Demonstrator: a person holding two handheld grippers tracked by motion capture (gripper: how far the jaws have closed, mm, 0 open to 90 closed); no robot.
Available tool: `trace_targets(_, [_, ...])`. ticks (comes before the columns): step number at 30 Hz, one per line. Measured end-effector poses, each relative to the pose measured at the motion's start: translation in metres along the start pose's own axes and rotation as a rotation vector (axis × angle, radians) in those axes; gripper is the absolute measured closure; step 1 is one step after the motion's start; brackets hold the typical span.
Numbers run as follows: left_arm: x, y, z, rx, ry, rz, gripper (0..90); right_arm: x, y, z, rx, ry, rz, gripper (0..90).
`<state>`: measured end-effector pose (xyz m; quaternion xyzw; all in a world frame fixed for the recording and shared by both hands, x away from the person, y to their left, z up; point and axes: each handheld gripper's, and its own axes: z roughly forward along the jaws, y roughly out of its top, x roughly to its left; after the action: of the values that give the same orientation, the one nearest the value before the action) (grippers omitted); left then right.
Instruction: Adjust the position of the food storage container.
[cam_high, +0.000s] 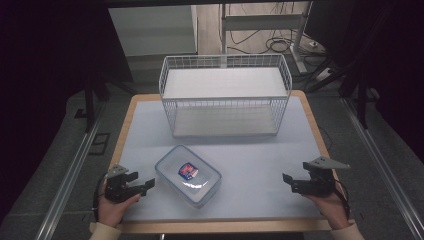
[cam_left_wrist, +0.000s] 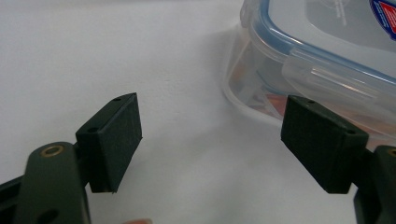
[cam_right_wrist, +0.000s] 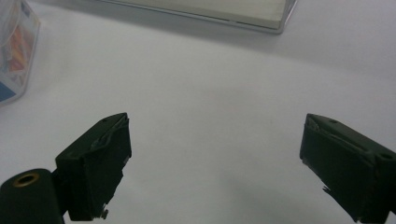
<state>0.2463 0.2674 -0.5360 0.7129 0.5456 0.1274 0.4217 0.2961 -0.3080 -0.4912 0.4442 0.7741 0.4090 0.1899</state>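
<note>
A clear plastic food box (cam_high: 188, 175) with a blue-sealed snap lid and a red-and-blue label is lying on the near left part of the white table (cam_high: 250, 150), turned at an angle to the table's edges. Its lid is sitting closed, and through the wall in the left gripper view something orange and red is showing inside, too blurred to name. Behind it, toward the far edge of the table, a white wire basket (cam_high: 225, 95) is standing upright with a flat white sheet lying on its floor. The left gripper (cam_high: 142, 186) is resting low on the table just beside the box's near left corner, its jaws standing wide apart and holding nothing; in its own view the box (cam_left_wrist: 322, 60) is lying just past the right-hand jaw, not between the two. The right gripper (cam_high: 289, 182) is sitting well apart from the box on the near right side, pointing across the table toward it, jaws likewise spread wide with only bare tabletop between them. In its view the box's edge (cam_right_wrist: 14, 51) is showing at the far left and the basket's base (cam_right_wrist: 210, 11) along the top.
</note>
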Motion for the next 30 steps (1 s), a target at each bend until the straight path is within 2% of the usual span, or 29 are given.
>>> trace_targets(3, [0.000, 0.000, 0.001, 0.004, -0.007, 0.002, 20.0, -0.001, -0.002, 0.005, 0.023, 0.022, 0.016, 9.8])
trace_targets(6, [0.000, 0.000, 0.000, 0.001, -0.014, 0.003, 20.1, 0.001, -0.003, 0.006, 0.028, 0.024, -0.002, 10.4])
trace_targets(9, [-0.001, 0.000, -0.003, -0.018, -0.005, -0.001, 20.6, 0.004, -0.002, 0.004, 0.008, 0.017, -0.025, 11.0])
trace_targets(13, [-0.006, 0.000, -0.010, -0.043, -0.006, 0.009, 22.4, 0.006, -0.003, 0.004, -0.006, 0.017, -0.029, 11.3])
trace_targets(15, [-0.009, 0.000, -0.015, -0.052, -0.013, 0.006, 28.6, 0.006, -0.004, 0.004, -0.010, 0.021, -0.025, 11.3])
trace_targets(19, [-0.014, 0.001, -0.024, -0.057, -0.013, 0.006, 51.9, 0.007, -0.004, 0.005, -0.010, 0.033, -0.014, 11.3])
trace_targets(22, [-0.018, 0.001, -0.029, -0.062, -0.060, 0.021, 73.0, 0.007, -0.004, 0.006, -0.005, 0.022, -0.024, 11.3])
trace_targets(24, [-0.022, 0.000, -0.030, -0.054, -0.080, 0.039, 82.5, 0.007, -0.005, 0.006, 0.000, 0.014, -0.027, 11.3])
trace_targets(27, [-0.033, -0.003, -0.030, -0.033, -0.103, 0.086, 89.6, 0.008, -0.005, 0.006, 0.004, 0.009, -0.029, 11.3])
trace_targets(28, [-0.033, -0.003, -0.030, -0.033, -0.103, 0.086, 89.7, 0.008, -0.005, 0.006, 0.004, 0.009, -0.029, 11.3])
trace_targets(30, [-0.045, -0.005, -0.028, -0.010, -0.139, 0.134, 89.7, 0.009, -0.005, 0.006, 0.003, 0.003, -0.033, 11.4])
